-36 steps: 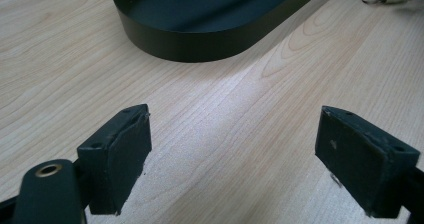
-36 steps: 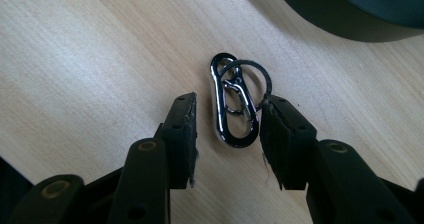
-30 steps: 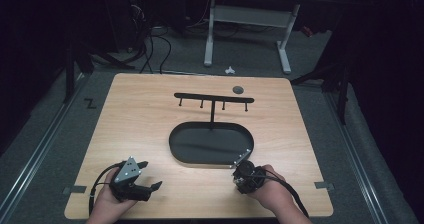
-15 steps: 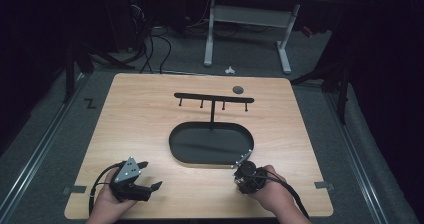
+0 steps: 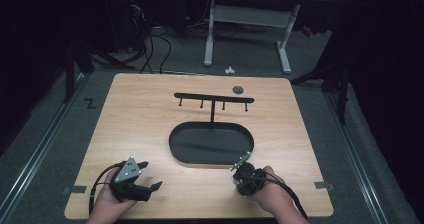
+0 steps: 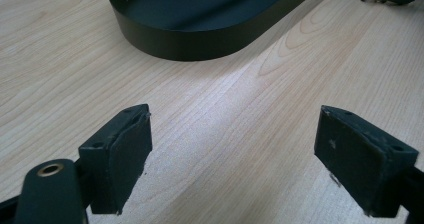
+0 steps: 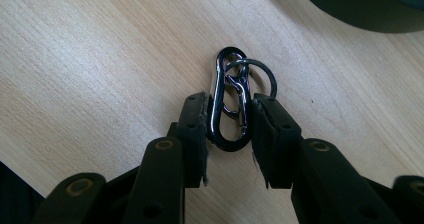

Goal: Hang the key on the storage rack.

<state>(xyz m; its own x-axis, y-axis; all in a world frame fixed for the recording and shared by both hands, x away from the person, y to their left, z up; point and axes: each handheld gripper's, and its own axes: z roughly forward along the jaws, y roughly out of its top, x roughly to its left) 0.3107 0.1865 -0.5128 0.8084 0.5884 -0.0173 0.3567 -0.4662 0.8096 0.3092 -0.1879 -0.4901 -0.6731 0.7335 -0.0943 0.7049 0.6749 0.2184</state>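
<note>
Black carabiner (image 7: pixel 229 100) with thin ring (image 7: pixel 256 75) looped through top, clamped by both sides between pads of right gripper (image 7: pixel 229 134), low over wooden table (image 5: pixel 145 129) near front edge, right of centre. Left gripper (image 6: pixel 232 149) at front left, jaws wide apart, nothing between. Beyond: black oval tray (image 5: pixel 176 140) mid-table. Farther: black hook rack (image 5: pixel 214 98) rising from tray's far rim. Small dark disc (image 5: pixel 238 89) near far edge.

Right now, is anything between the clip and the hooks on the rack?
Yes. The tray lies between the clip, held in the right claw, and the rack behind it. Going over the tray, nothing visible blocks.
</note>
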